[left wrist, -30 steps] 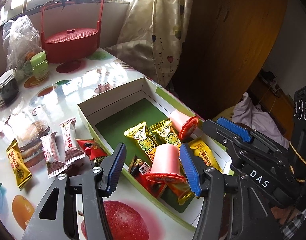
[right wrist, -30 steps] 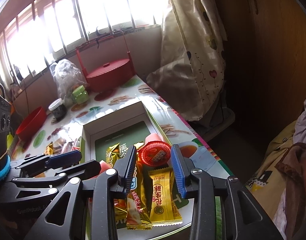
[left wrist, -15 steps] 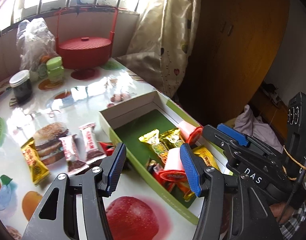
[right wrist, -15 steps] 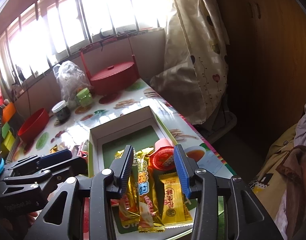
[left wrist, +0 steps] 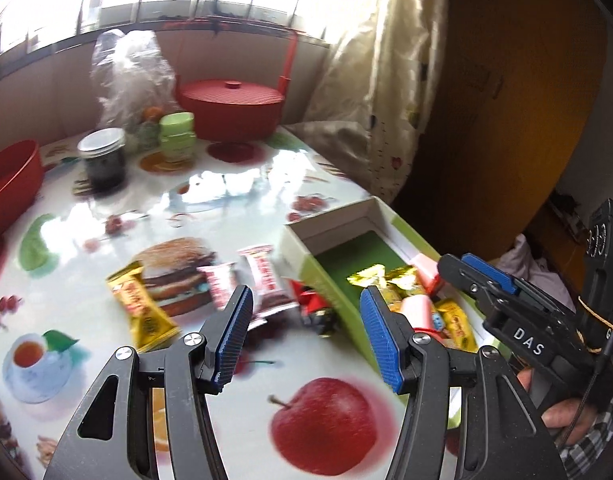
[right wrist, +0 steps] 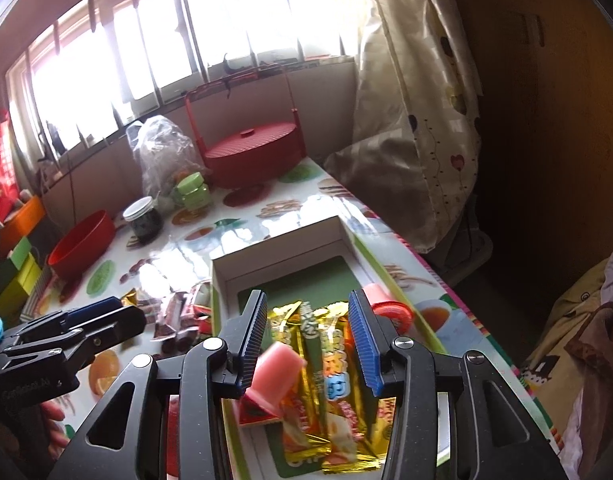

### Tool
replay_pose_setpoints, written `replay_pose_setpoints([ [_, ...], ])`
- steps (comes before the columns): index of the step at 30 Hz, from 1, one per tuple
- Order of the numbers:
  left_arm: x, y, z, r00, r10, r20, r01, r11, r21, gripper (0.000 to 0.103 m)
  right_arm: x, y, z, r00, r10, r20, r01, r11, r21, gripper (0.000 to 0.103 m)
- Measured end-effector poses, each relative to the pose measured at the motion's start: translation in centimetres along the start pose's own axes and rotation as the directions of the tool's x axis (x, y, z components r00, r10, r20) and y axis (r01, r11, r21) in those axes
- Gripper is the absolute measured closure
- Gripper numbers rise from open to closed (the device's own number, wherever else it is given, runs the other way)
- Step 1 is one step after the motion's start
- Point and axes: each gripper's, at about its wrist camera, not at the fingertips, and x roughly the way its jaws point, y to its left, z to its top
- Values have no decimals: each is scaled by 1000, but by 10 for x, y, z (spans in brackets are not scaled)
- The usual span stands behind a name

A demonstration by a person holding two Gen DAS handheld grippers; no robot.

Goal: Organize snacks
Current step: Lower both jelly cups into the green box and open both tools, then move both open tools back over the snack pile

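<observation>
Beside the box wall, loose snacks crowd the table.

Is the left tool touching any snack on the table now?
Apart. The left wrist view shows the left tool open and empty above the table, with the loose snacks lying beyond its fingertips.

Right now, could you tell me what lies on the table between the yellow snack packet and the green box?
In the left wrist view, two pink-and-white wrapped candies and a red packet lie between the yellow packet and the box.
</observation>
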Motion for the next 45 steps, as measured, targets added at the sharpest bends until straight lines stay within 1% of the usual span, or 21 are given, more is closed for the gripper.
replay_pose_setpoints([
  [5, -4, 25, -2, 998, 64, 6, -64, 997, -45, 46, 7, 17, 2, 1000, 29, -9, -29, 999, -26, 61],
  [11, -3, 55, -9, 993, 120, -11, -121, 988, -99, 46, 18, 39, 2, 998, 58, -28, -60, 996, -62, 61],
  [17, -1, 76, -13, 989, 145, -28, -147, 980, -132, 46, 29, 57, 2, 995, 87, -55, -92, 991, -96, 61],
  [25, 12, 94, -15, 983, 173, -63, -181, 970, -160, 46, 47, 85, 2, 987, 132, -90, -144, 980, -139, 61],
  [30, 23, 104, -12, 983, 169, -77, -180, 968, -174, 46, 57, 101, 2, 981, 156, -113, -174, 970, -167, 61],
  [32, 30, 108, -11, 978, 186, -94, -200, 963, -178, 46, 60, 105, 2, 980, 155, -121, -175, 970, -171, 61],
  [37, 40, 111, -8, 975, 195, -109, -212, 960, -182, 46, 65, 109, 3, 980, 155, -128, -175, 970, -169, 61],
  [41, 49, 110, -8, 966, 220, -135, -241, 956, -167, 46, 70, 113, 3, 978, 155, -140, -179, 967, -179, 61],
  [45, 51, 111, -6, 959, 248, -133, -268, 950, -162, 46, 77, 120, 3, 977, 147, -156, -176, 965, -196, 61],
])
